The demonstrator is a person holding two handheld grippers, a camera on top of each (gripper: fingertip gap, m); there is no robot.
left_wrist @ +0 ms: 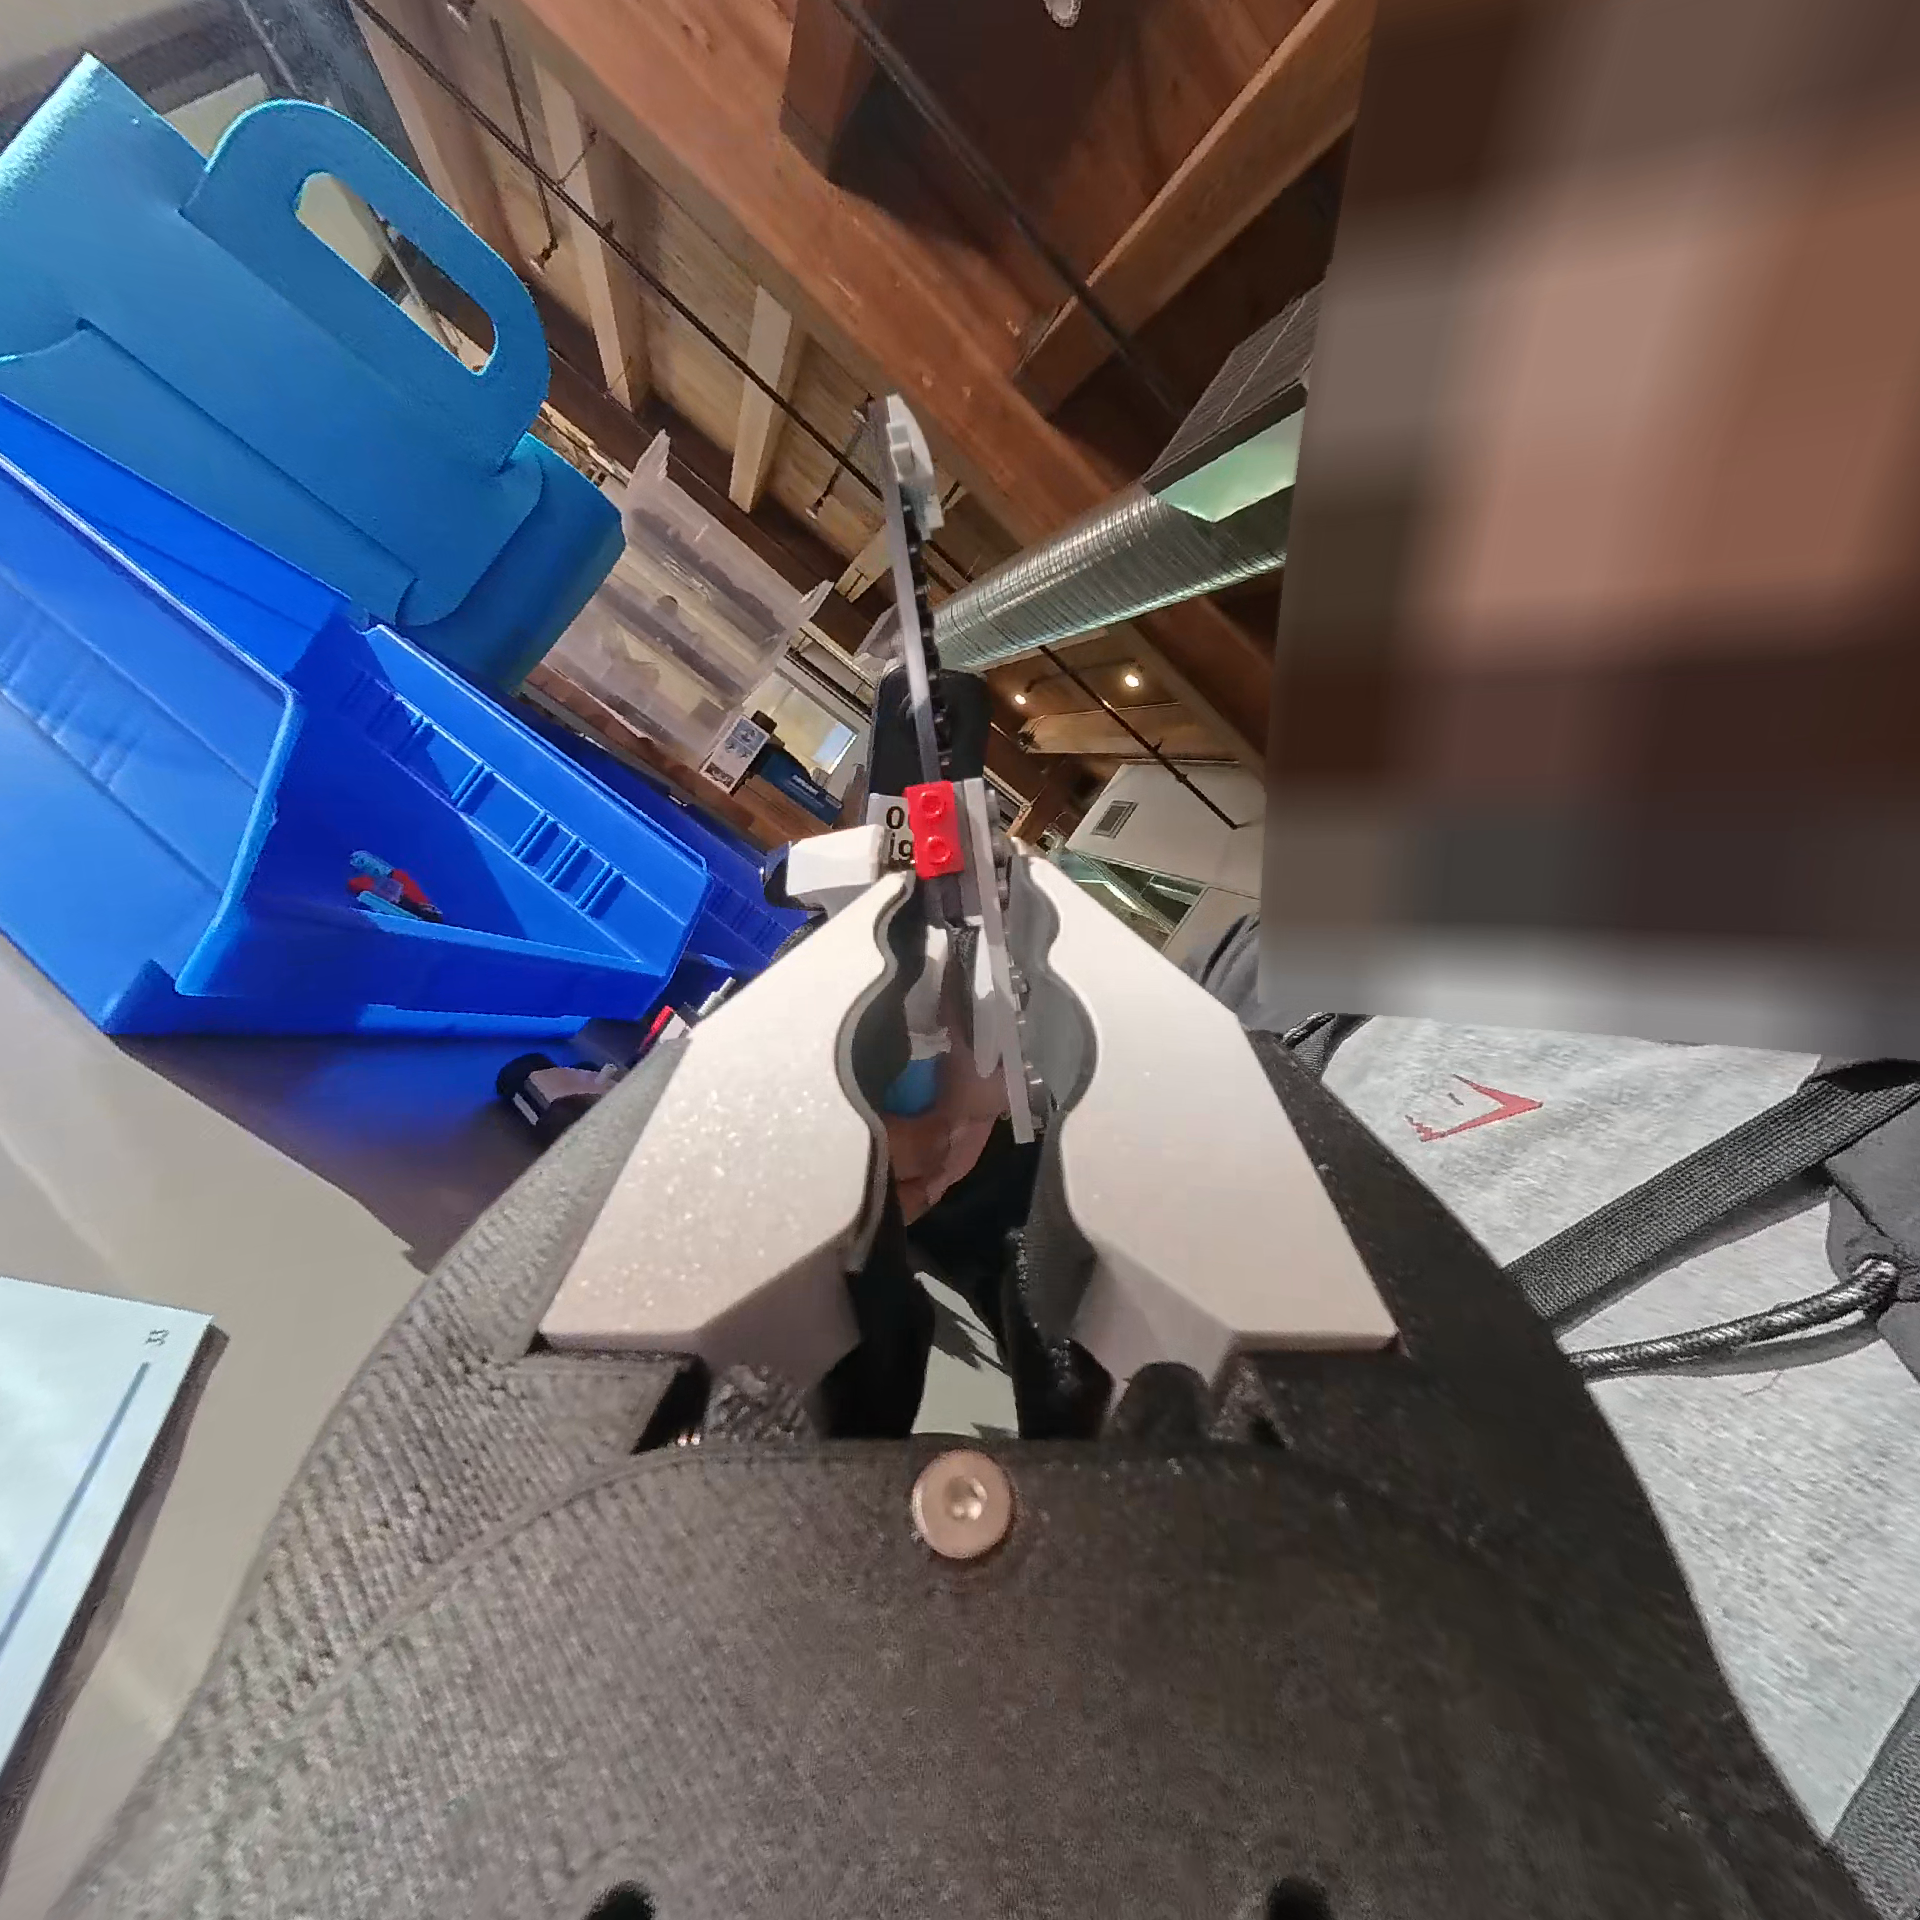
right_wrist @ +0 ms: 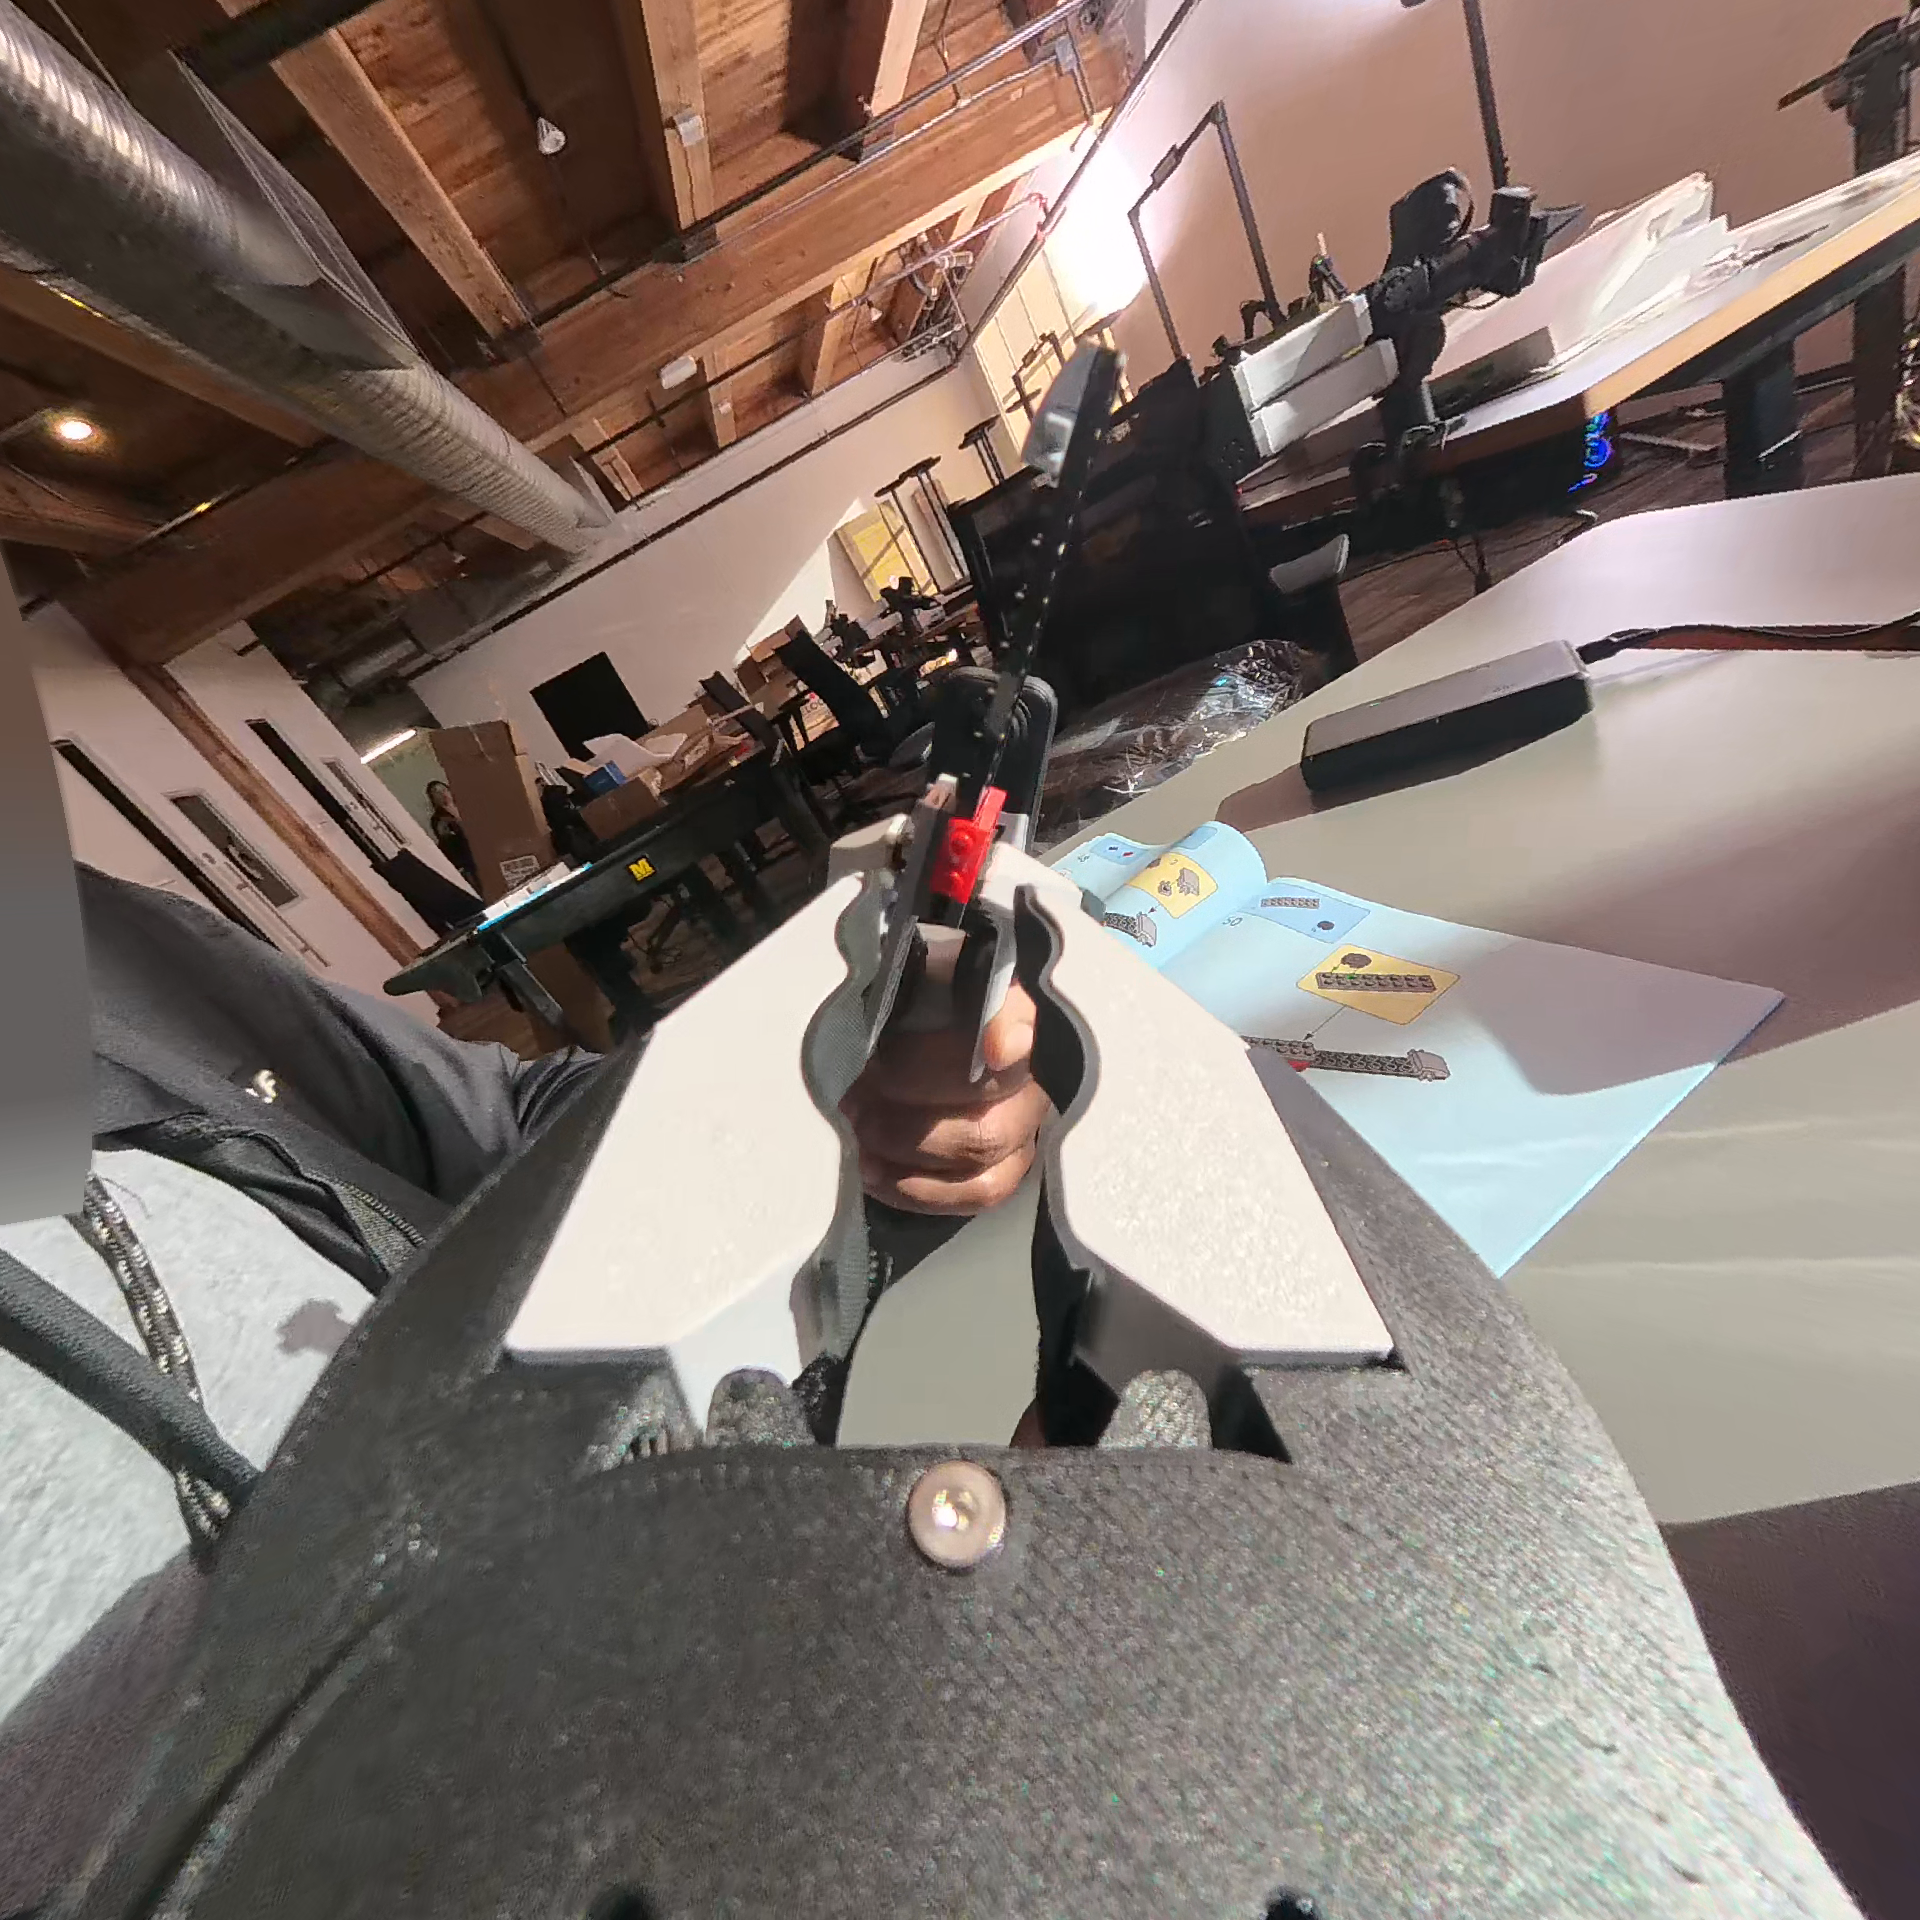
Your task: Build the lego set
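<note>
Nearest in the left wrist view, the left gripper has its two grey fingers drawn almost together, pinching the near end of a long, thin lego assembly. A small red brick sits on that assembly right at the fingertips. From there its long axis runs straight away from the gripper, up and far, ending in a pale grey piece.

In the right wrist view, the right gripper is likewise nearly closed at the same spot, with the red brick at its tips. The two grippers face each other, tips meeting, so neither is nearer; whether the right one truly grips or only touches cannot be told.

Farther off, a blue bin of loose pieces lies left, and an open instruction booklet lies right on the grey table.
</note>
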